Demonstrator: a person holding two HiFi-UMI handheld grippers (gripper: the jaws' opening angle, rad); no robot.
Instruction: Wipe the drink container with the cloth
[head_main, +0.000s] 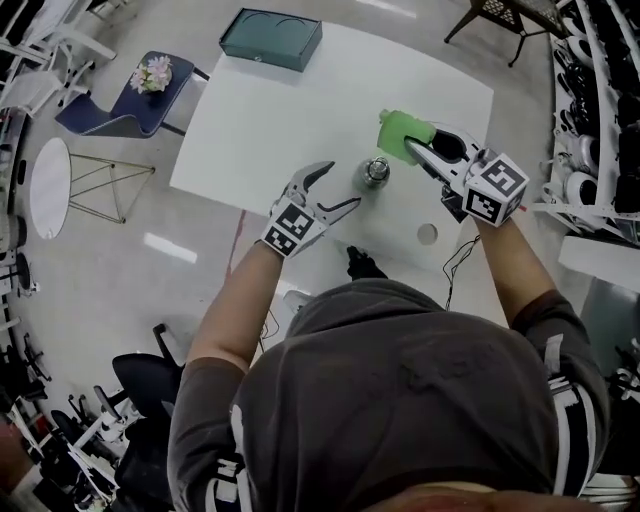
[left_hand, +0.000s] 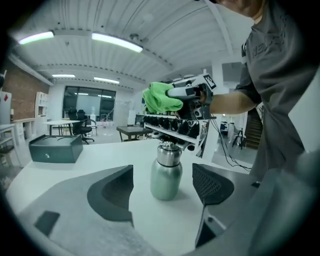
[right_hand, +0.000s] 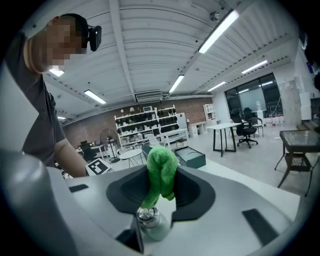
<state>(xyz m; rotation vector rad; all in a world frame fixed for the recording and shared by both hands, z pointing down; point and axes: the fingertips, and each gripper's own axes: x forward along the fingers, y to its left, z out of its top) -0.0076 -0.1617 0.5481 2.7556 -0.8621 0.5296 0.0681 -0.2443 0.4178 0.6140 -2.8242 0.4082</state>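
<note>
A small steel drink container (head_main: 376, 171) stands upright on the white table (head_main: 260, 120). In the left gripper view it (left_hand: 166, 171) sits just ahead of the gap between the wide-apart jaws, untouched. My left gripper (head_main: 337, 187) is open, a little to the container's left. My right gripper (head_main: 404, 142) is shut on a green cloth (head_main: 402, 131), up and to the right of the container. In the right gripper view the cloth (right_hand: 161, 172) bulges from the pinched jaws and hangs just above the container's cap (right_hand: 148, 216).
A dark green box (head_main: 271, 38) lies at the table's far edge. A blue chair with flowers (head_main: 140, 88) and a round side table (head_main: 50, 186) stand to the left. Shelving (head_main: 600, 110) runs along the right. A cable (head_main: 456, 262) hangs off the near table edge.
</note>
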